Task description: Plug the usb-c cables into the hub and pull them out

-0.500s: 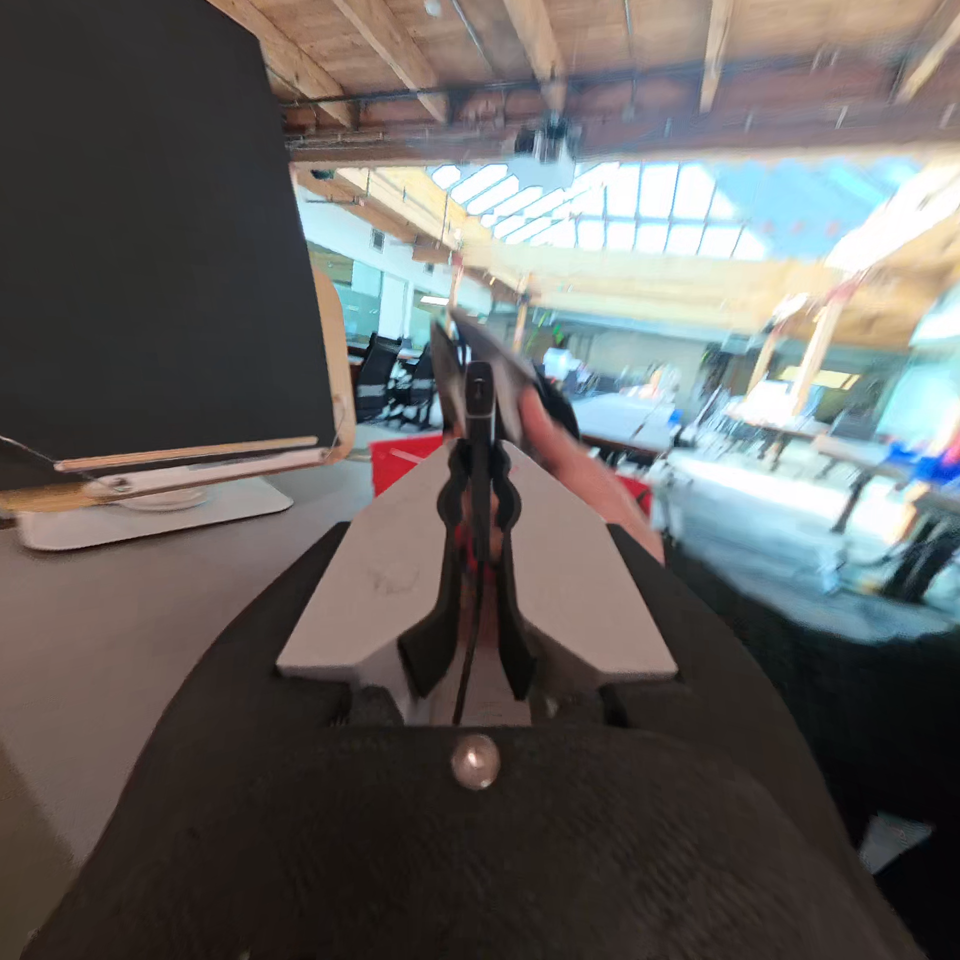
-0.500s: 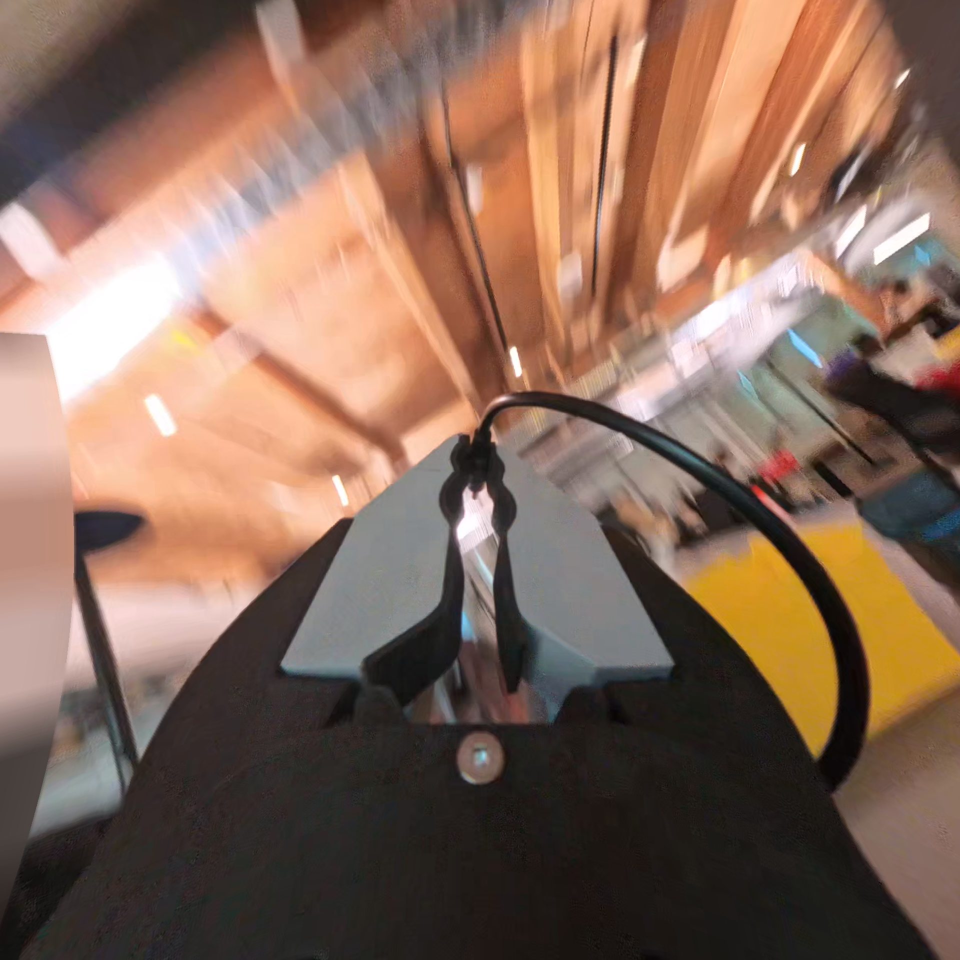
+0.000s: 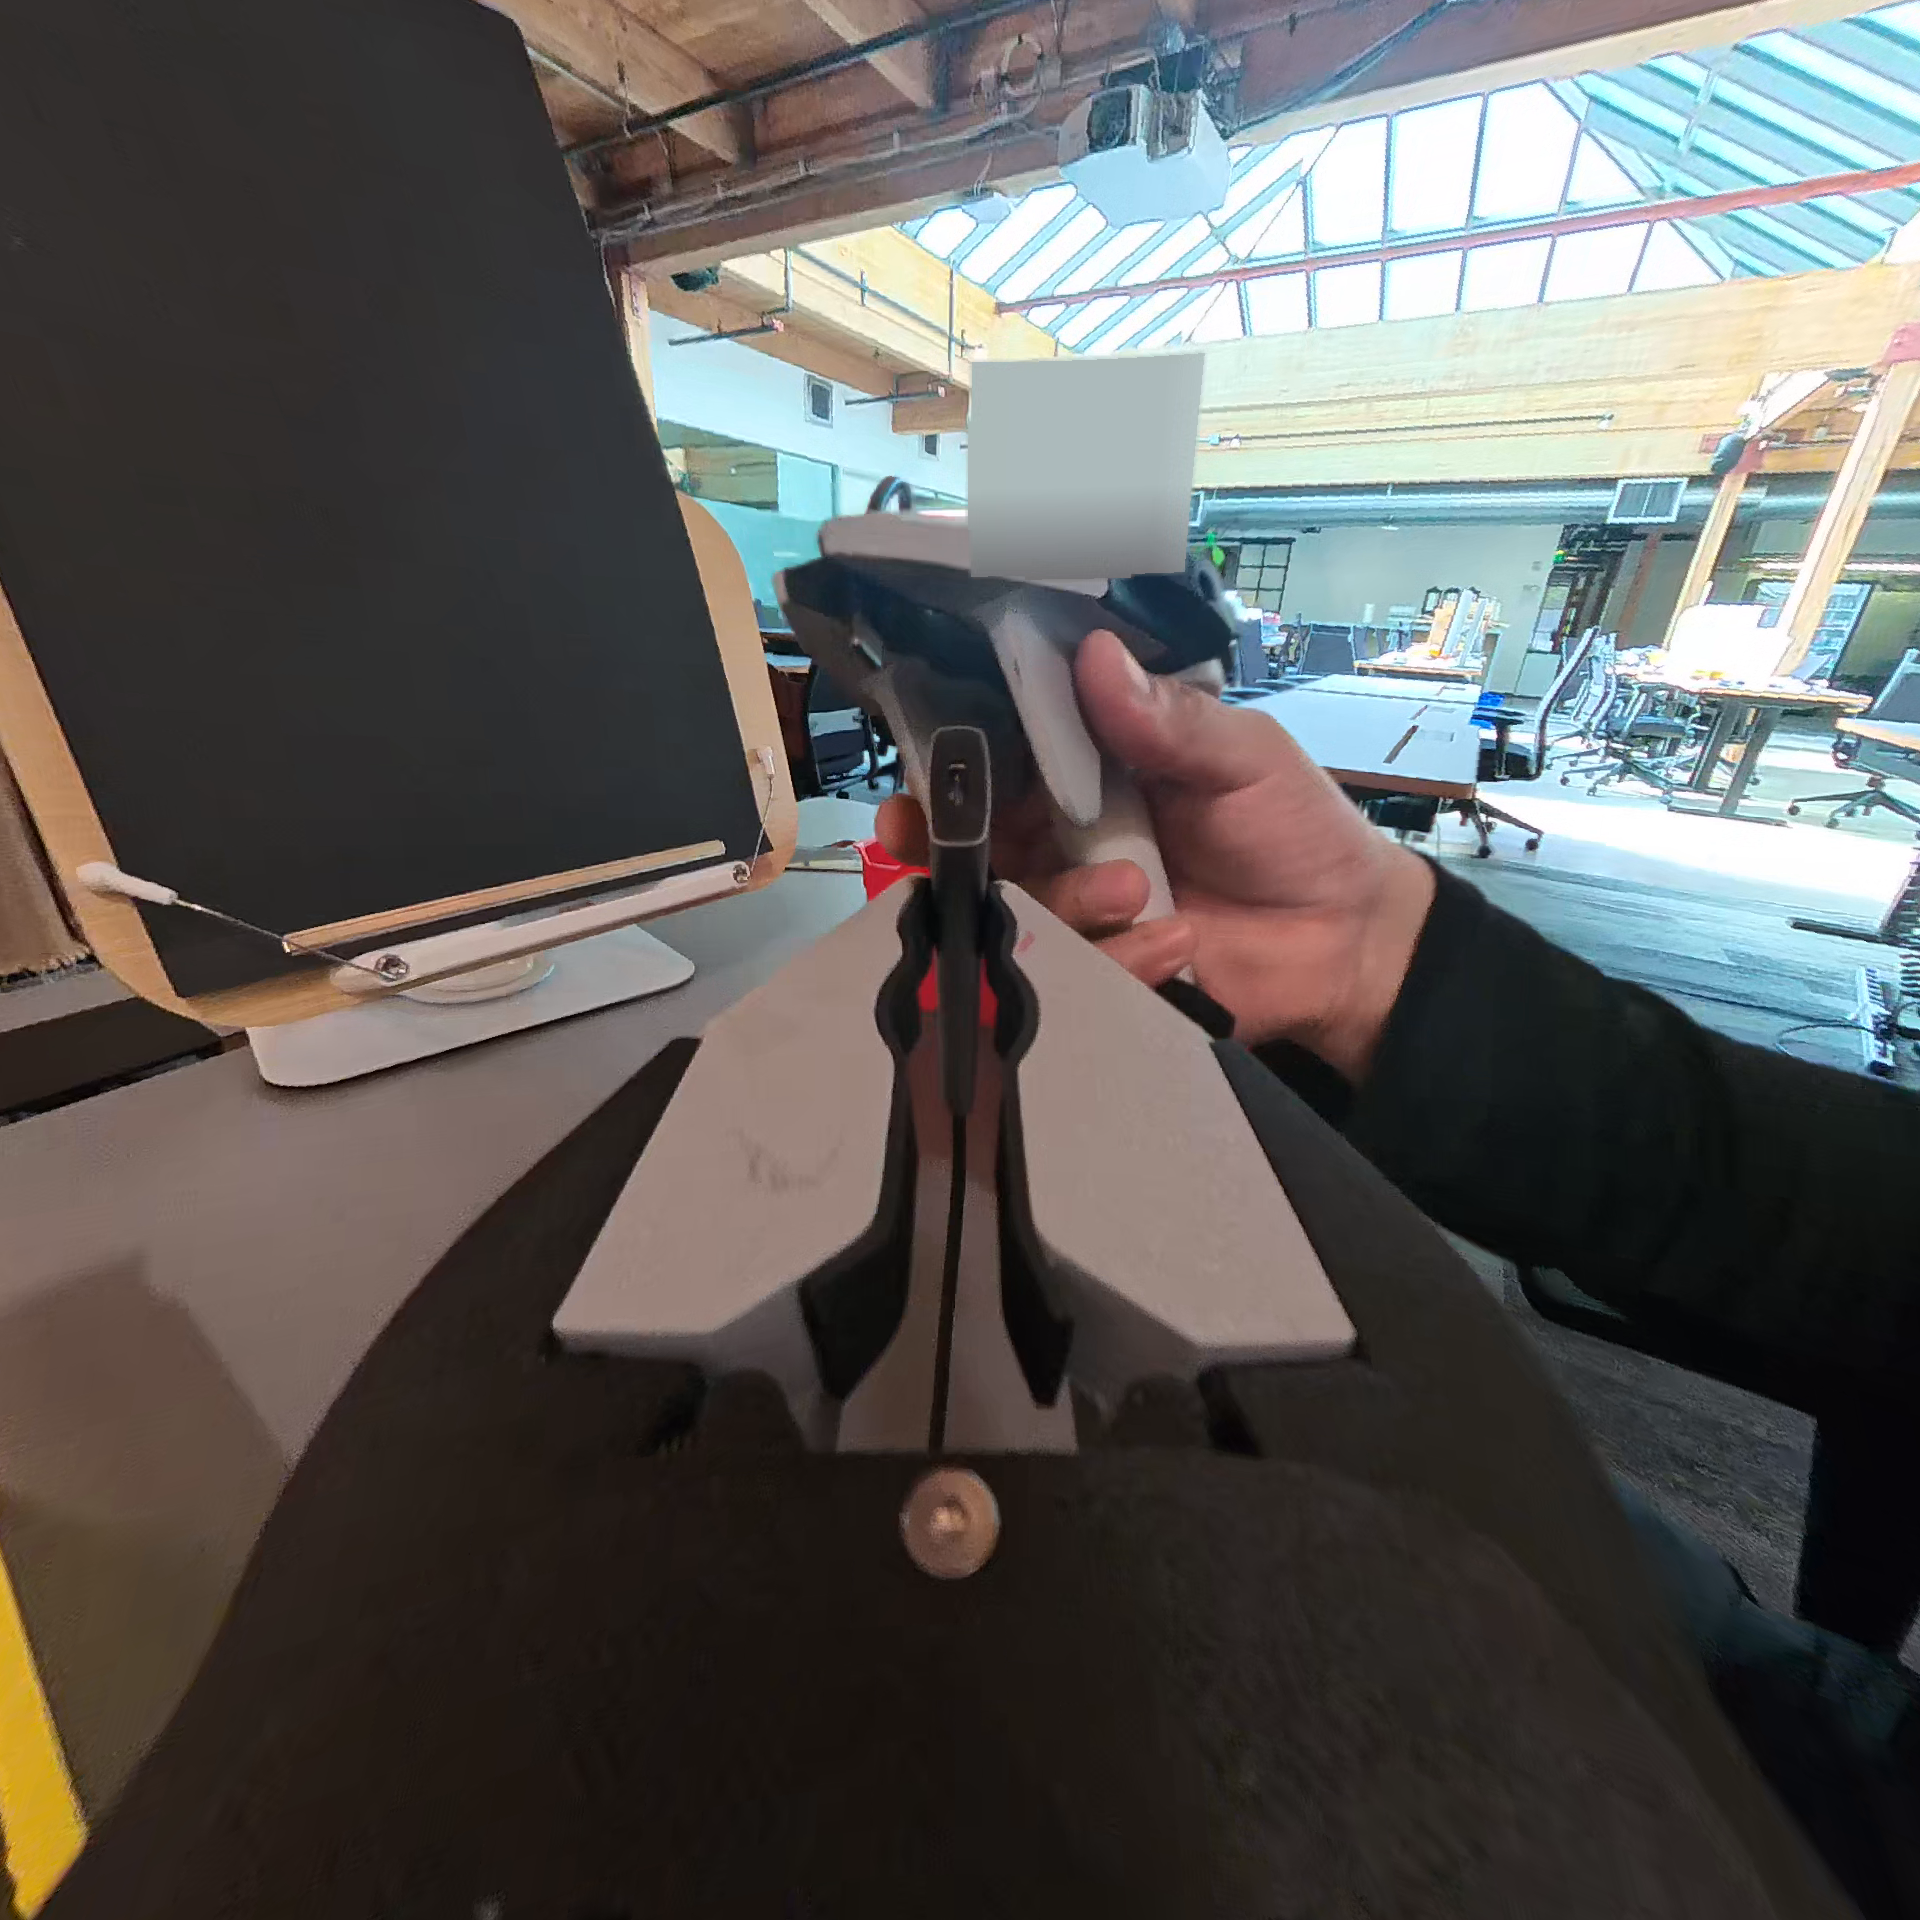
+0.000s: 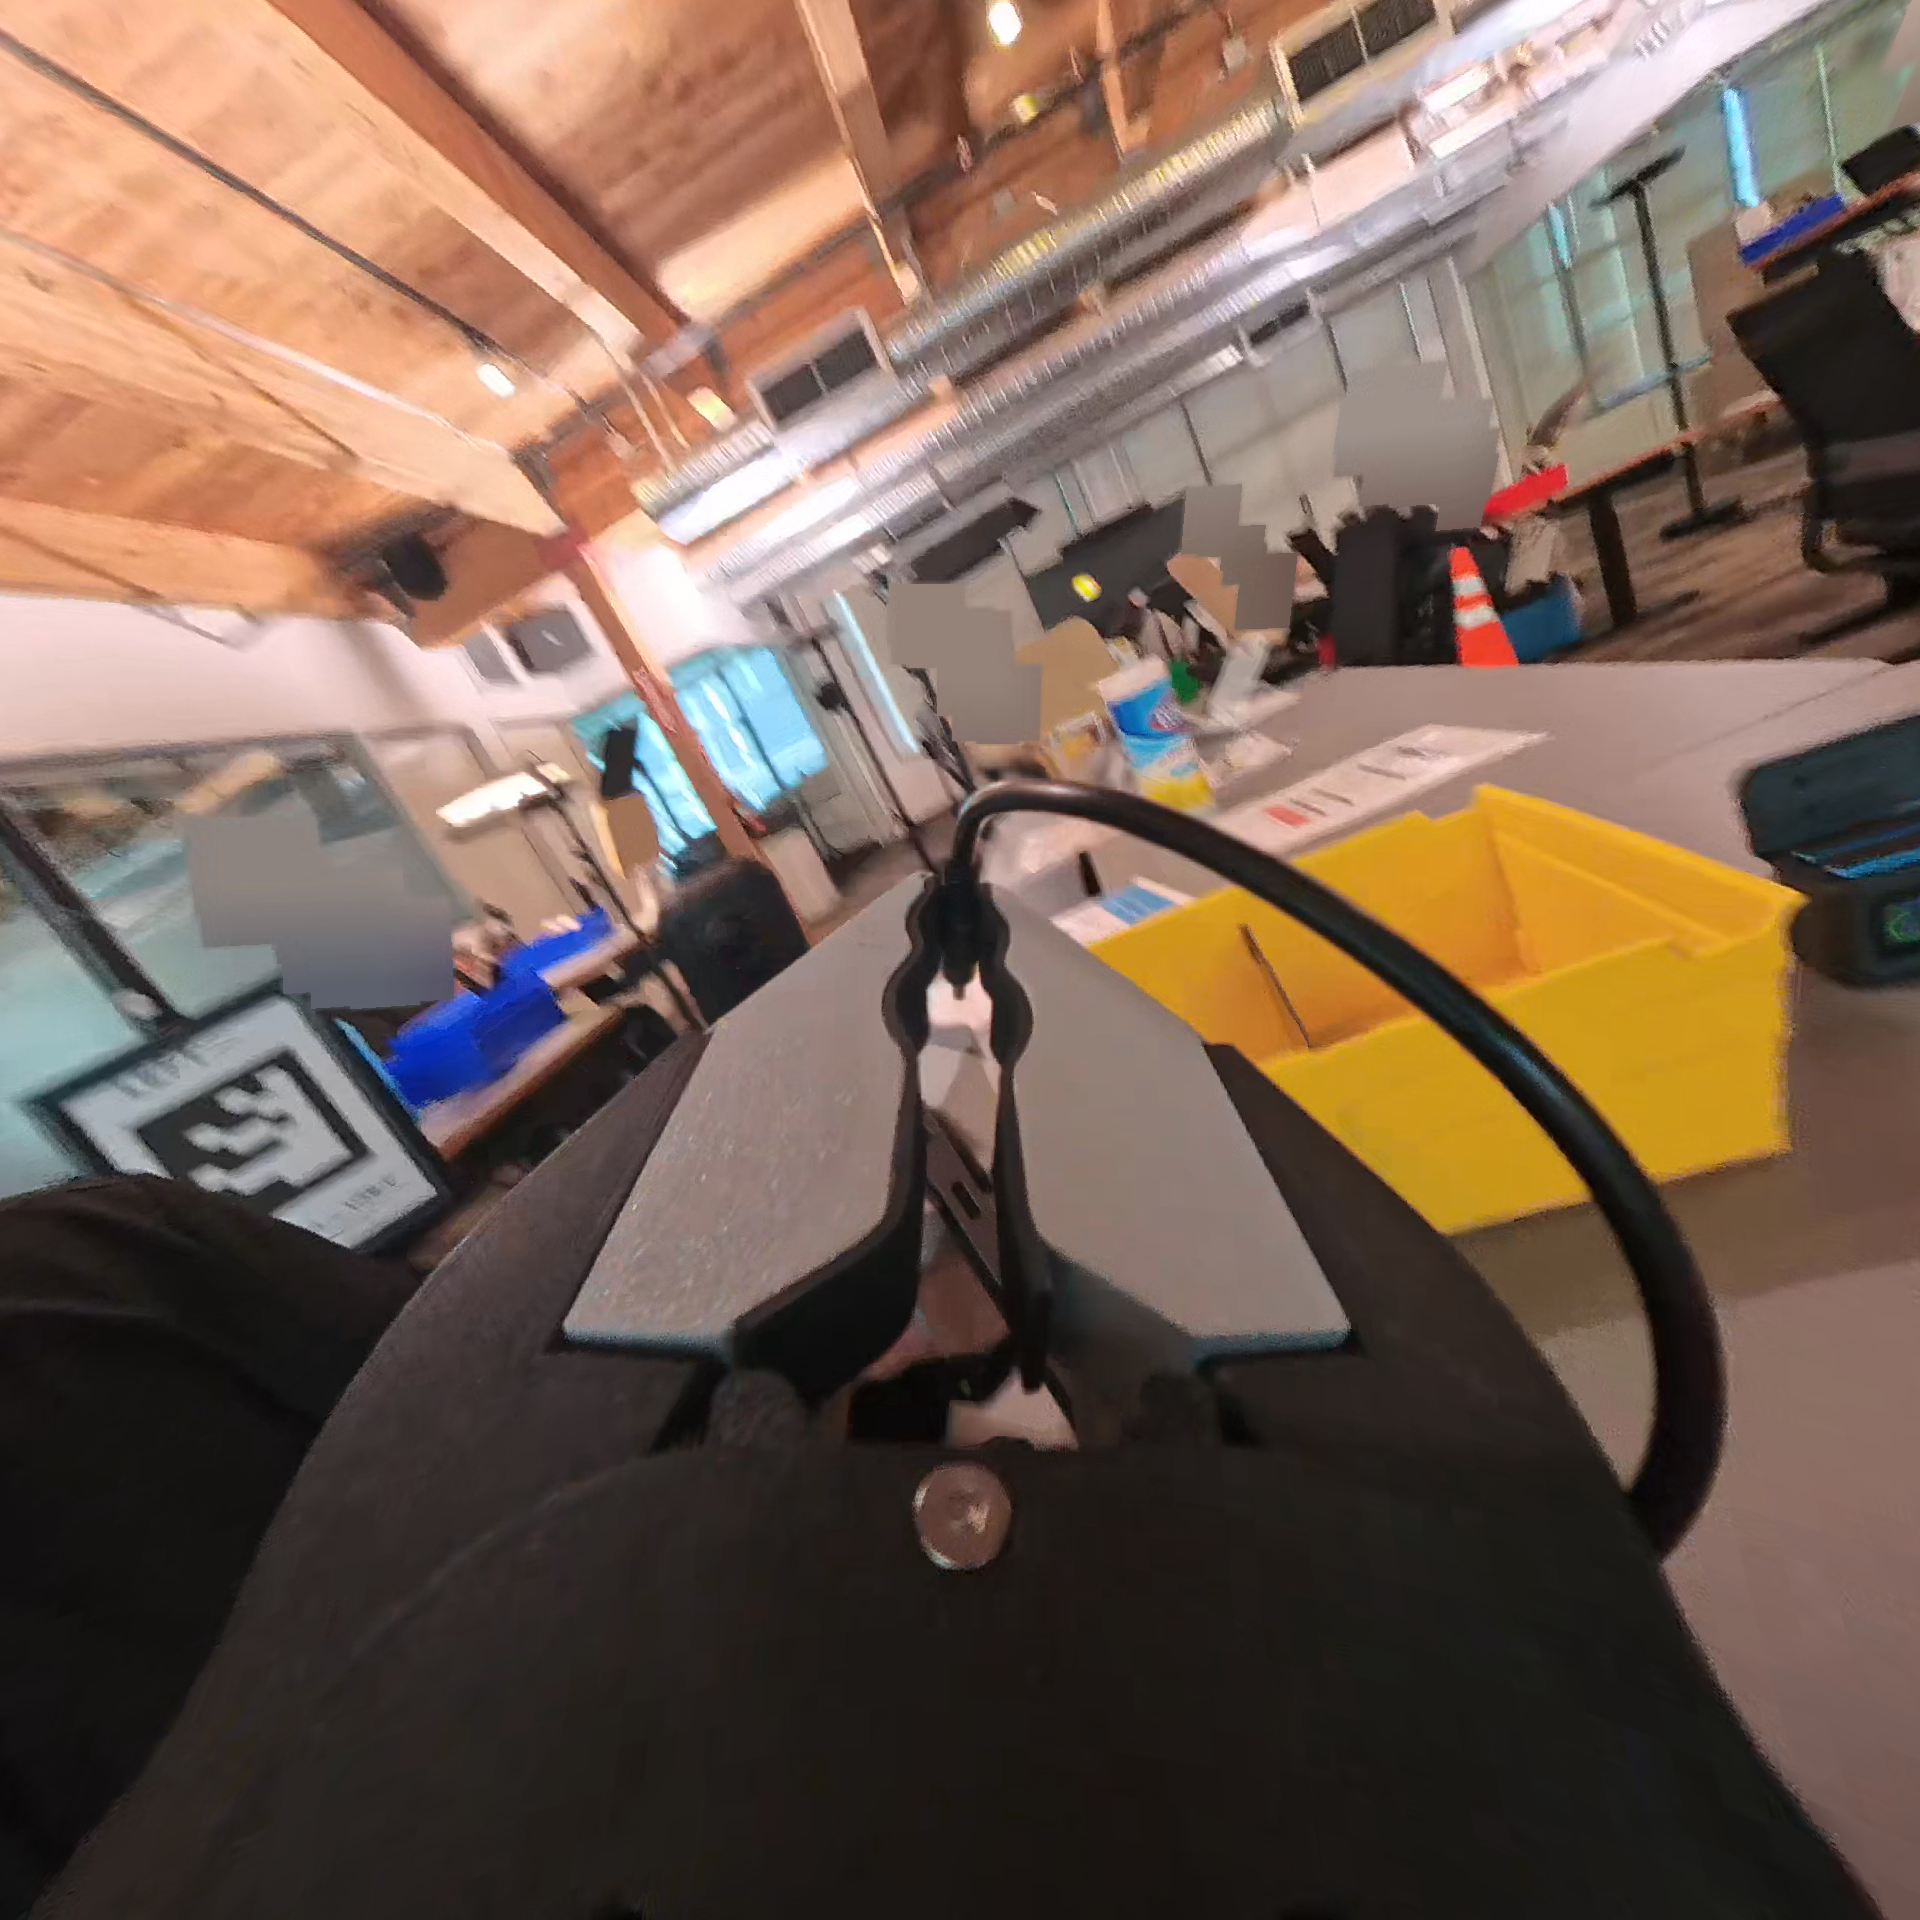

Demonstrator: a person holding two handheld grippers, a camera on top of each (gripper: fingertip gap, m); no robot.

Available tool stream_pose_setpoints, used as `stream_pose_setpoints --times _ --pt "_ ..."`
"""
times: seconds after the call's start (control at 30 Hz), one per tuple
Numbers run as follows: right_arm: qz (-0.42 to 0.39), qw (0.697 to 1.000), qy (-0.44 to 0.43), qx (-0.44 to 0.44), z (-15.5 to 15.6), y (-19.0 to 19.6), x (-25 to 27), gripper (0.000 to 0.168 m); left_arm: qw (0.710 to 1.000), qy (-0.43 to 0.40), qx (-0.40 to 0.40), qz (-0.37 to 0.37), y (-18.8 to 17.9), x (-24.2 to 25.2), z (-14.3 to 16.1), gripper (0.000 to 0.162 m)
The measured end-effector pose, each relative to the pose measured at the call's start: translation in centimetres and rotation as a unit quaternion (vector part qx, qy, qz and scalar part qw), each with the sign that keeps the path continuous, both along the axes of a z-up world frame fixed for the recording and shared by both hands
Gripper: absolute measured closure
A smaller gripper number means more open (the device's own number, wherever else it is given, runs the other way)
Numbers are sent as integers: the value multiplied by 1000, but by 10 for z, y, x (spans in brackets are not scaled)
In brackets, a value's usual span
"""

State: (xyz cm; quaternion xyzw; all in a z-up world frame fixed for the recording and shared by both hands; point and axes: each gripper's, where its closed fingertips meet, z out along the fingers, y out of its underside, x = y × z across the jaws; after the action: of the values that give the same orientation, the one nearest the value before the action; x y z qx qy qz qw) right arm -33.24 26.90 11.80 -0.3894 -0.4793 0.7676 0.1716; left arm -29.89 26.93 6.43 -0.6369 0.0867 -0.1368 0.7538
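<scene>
In the left wrist view my left gripper is shut on a slim dark hub, held edge-on with its grey end sticking up past the fingertips. A thin black line runs down from it between the fingers. Just behind it a hand in a black sleeve holds the right gripper's white handle. In the right wrist view my right gripper is shut on the plug of a black usb-c cable. The cable arcs up, right and back down beside the gripper. Plug and hub are apart.
A black screen in a wooden frame stands on a white base on the grey table, left of the left gripper. A yellow divided bin and a dark case sit on the table to the right. A black-and-white marker board stands at left. The tips of one gripper are about 6 cm away from the tips of the other.
The right wrist view has swung down from the ceiling to the table and bin, still holding the cable. The hand with the right gripper now looms larger behind the hub. Both views are sharper.
</scene>
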Motion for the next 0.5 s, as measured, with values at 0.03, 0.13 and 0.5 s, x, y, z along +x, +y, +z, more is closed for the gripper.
stream_pose_setpoints --times 0.03,0.13,0.5 --pt "-12 999 -14 35 -5 -1 0 166 1000 1 -3 2 0 -1 -1 156" --pt "-34 990 -36 132 -3 -6 13 166 1000 4 -12 -6 -1 0 0 156" --pt "-168 868 -200 422 43 118 177 165 998 68 -7 1 -6 9 26 156"
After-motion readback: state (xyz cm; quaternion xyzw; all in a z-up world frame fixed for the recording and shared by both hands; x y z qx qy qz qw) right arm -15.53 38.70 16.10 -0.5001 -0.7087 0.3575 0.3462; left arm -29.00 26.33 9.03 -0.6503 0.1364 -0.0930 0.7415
